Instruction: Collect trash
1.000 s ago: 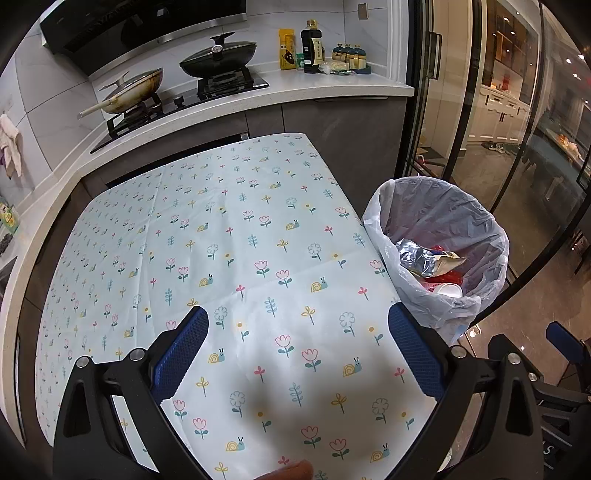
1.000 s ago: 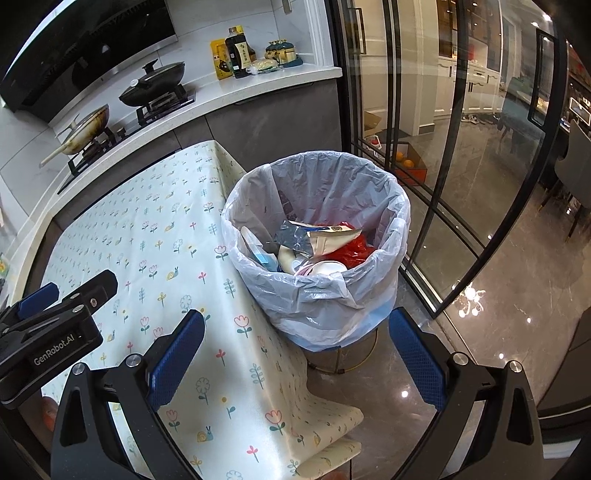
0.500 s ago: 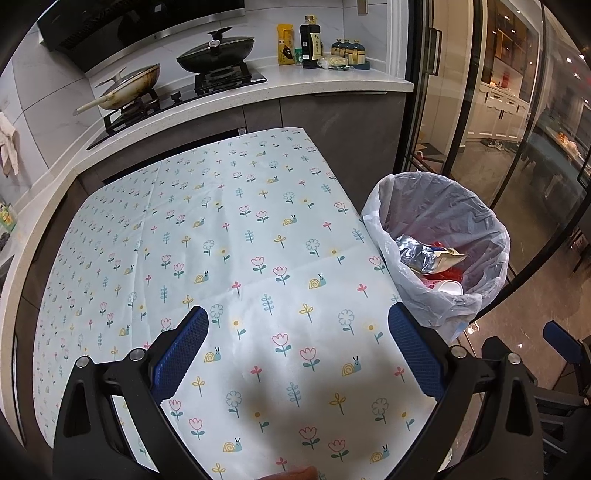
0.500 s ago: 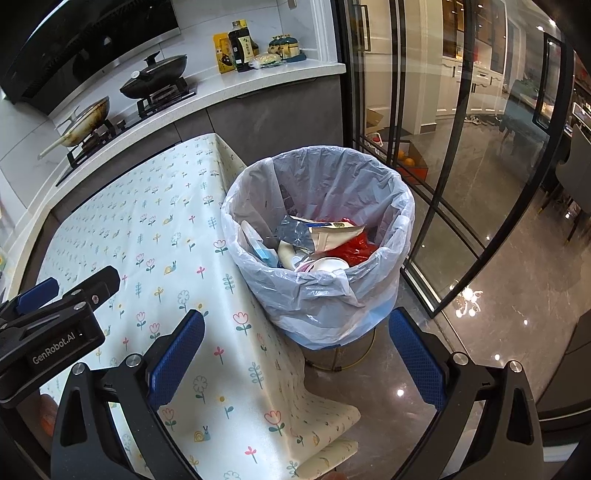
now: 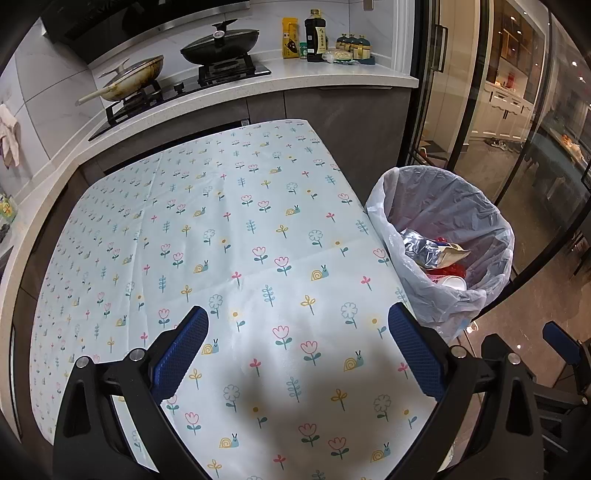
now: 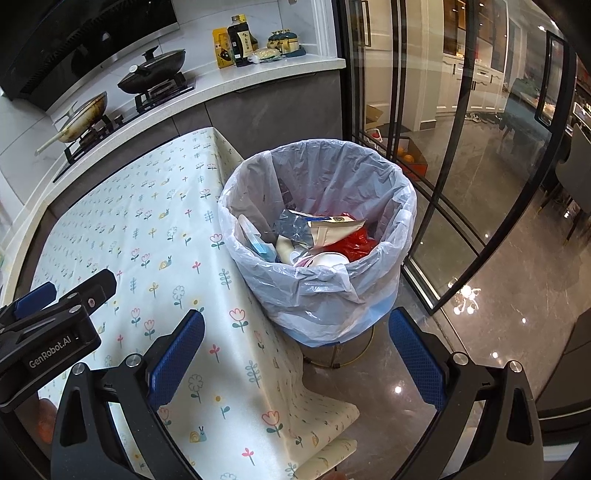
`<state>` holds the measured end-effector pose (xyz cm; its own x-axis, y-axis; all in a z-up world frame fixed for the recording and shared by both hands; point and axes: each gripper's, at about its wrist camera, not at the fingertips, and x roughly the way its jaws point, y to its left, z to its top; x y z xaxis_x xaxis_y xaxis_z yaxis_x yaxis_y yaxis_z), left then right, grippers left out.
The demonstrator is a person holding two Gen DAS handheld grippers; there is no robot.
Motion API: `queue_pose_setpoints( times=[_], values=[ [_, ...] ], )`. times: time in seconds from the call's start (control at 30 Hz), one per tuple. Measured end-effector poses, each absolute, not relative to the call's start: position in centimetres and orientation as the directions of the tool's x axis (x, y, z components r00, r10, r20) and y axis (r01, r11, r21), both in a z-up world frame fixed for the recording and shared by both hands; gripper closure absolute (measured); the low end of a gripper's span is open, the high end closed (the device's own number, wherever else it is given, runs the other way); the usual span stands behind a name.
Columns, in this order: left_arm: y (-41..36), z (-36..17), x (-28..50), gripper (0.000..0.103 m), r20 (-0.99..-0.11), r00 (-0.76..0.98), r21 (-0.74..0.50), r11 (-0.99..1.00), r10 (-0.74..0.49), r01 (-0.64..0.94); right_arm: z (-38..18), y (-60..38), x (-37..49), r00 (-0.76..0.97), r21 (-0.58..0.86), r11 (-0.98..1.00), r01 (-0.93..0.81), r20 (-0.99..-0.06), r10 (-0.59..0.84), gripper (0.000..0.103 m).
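A trash bin [image 6: 317, 236] lined with a pale plastic bag stands on the floor at the table's right edge; it also shows in the left wrist view [image 5: 443, 243]. Inside lie wrappers, a foil packet [image 5: 421, 247], red plastic [image 6: 351, 243] and a white cup [image 6: 328, 260]. My left gripper [image 5: 297, 347] is open and empty above the flowered tablecloth [image 5: 221, 240], which bears no loose items. My right gripper [image 6: 295, 350] is open and empty, near the table's corner in front of the bin. The left gripper's body shows at the left of the right wrist view [image 6: 51, 328].
A kitchen counter [image 5: 332, 74] runs behind the table with a stove, a wok [image 5: 129, 79], a lidded pan [image 5: 219, 40] and bottles [image 5: 316, 35]. Glass sliding doors [image 6: 461, 147] stand right of the bin. The floor [image 6: 498, 295] is glossy stone.
Both grippers have drawn back and up a little, so the table and bin appear slightly farther away. Both stay open and empty.
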<state>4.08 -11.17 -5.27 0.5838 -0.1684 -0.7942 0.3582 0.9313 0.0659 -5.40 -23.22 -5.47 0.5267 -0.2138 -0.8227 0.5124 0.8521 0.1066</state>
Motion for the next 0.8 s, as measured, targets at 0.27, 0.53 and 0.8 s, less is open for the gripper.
queue_pose_setpoints(
  times=[0.27, 0.53, 0.8],
  values=[
    [-11.35, -5.41, 3.83, 0.009, -0.796, 0.582, 0.073, 0.93, -0.163, 0.36, -5.56, -23.42, -5.6, 0.527, 0.105, 0.85, 0.516, -0.822, -0.218, 0.006],
    [-11.41, -5.41, 3.74, 0.009, -0.796, 0.584, 0.076, 0.93, -0.161, 0.36, -5.53, -23.49, -5.68, 0.524, 0.101, 0.85, 0.517, -0.823, -0.221, 0.007],
    [-11.44, -5.39, 3.56, 0.01, -0.795, 0.586, 0.083, 0.928, -0.158, 0.363, -5.56, -23.49, -5.74, 0.523, 0.1, 0.85, 0.518, -0.823, -0.222, 0.007]
  ],
)
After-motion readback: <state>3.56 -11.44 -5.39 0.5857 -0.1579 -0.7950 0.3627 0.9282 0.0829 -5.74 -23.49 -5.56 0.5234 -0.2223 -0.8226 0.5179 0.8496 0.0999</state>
